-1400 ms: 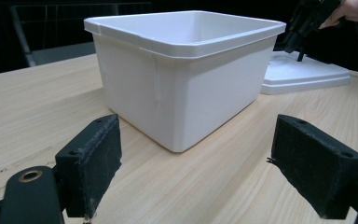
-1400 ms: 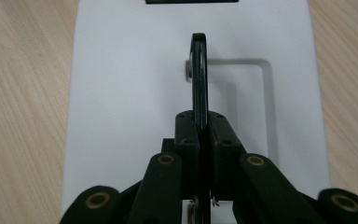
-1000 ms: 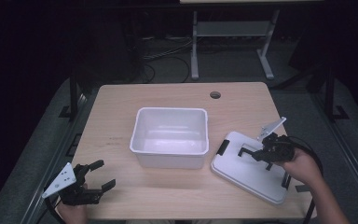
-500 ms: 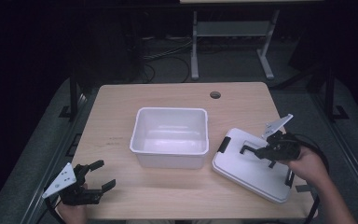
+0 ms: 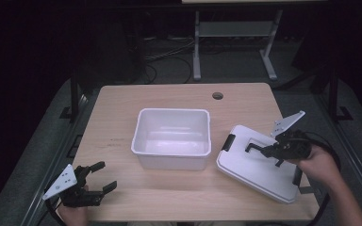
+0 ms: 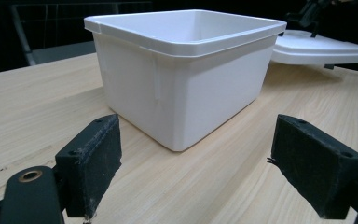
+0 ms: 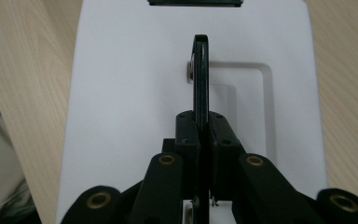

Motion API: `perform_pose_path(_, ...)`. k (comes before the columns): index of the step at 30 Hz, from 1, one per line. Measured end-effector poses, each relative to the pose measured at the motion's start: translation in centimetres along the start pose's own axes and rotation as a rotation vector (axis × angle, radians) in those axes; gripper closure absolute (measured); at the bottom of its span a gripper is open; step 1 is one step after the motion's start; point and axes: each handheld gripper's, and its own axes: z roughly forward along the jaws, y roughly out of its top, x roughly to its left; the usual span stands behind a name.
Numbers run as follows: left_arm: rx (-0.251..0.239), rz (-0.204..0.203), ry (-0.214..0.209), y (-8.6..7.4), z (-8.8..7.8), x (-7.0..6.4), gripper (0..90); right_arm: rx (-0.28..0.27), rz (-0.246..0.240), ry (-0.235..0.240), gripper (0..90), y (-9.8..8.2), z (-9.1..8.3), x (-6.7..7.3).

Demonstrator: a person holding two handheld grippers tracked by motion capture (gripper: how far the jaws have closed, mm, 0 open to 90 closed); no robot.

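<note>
Wood worktop [image 5: 122,108] carries white bin [image 5: 172,137] at centre; white lid [image 5: 259,169] lies just beside it, R side. R gripper [image 7: 200,121] is clamped on lid's black handle [image 7: 200,74]. L gripper [image 5: 96,181] idle, jaws wide. Risk: thin handle pivots in grip, lid swings, hits bin. Vs 1 s ago: R gripper sits higher.

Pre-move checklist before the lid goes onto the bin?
1. Right tool shut on lid handle: ok.
2. Lid lifted off the table: cannot tell.
3. Bin open and empty: ok.
4. Left tool open, apart from the bin: ok.
5. Path between lid and bin free of objects: ok.
6. Lid's black end latches swung clear: cannot tell.
</note>
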Motion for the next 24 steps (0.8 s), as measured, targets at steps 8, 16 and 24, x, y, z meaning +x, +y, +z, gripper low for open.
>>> perform_pose_path(8, 0.001, 0.002, 0.000, 0.0, 0.1, -0.1, 15.7, -0.012, -0.021, -0.012, 84.0, 0.5, -1.7, 0.3)
perform_pose_path(16, 0.005, 0.002, -0.002, 0.0, 0.2, -0.1, 15.7, -0.012, -0.033, -0.013, 83.9, 0.9, -2.9, 0.4)
perform_pose_path(24, 0.007, 0.005, -0.003, 0.0, 0.2, 0.0, 15.7, -0.012, -0.053, -0.024, 84.0, 1.5, -4.1, 0.6)
